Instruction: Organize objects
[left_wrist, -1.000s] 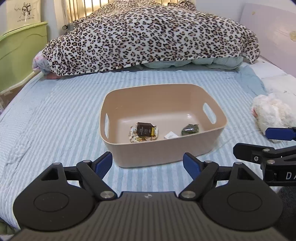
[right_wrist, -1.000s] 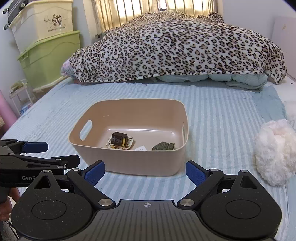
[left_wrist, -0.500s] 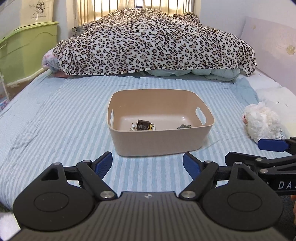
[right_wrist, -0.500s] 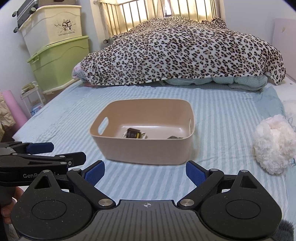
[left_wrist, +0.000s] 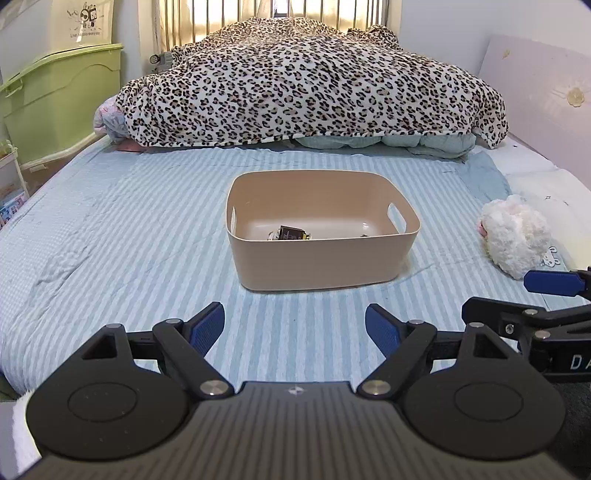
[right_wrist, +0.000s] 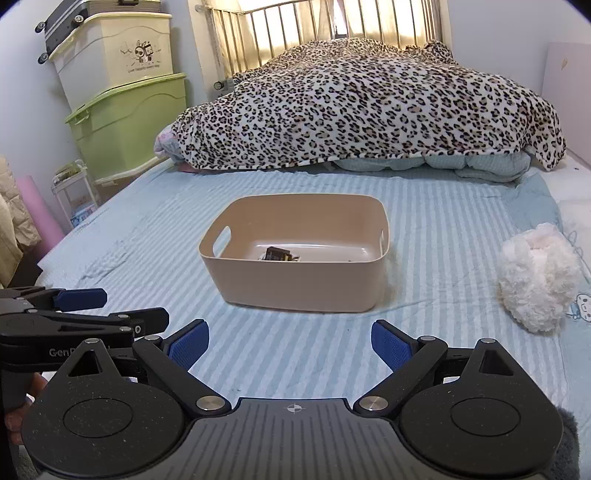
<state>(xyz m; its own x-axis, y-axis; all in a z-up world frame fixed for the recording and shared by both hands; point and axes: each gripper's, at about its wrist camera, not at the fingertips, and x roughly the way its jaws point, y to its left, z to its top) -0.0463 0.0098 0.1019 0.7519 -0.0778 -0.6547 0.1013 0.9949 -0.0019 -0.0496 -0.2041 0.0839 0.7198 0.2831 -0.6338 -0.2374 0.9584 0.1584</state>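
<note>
A tan bin (left_wrist: 321, 258) with handle cutouts sits mid-frame on the striped blue bed (left_wrist: 110, 236), holding small dark items (left_wrist: 291, 233). Both tools (left_wrist: 294, 326) (right_wrist: 290, 341) hover spread, empty. Leopard blanket (left_wrist: 306, 81) behind.

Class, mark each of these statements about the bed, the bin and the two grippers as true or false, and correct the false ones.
1. The beige bin sits on the striped bedsheet. True.
2. The bin is empty. False: small items, including a dark packet, lie inside.
3. The left gripper grips the bin's rim. False: it is open, short of the bin.
4. A white fluffy toy lies outside the bin. True.
5. The right gripper is open. True.
</note>
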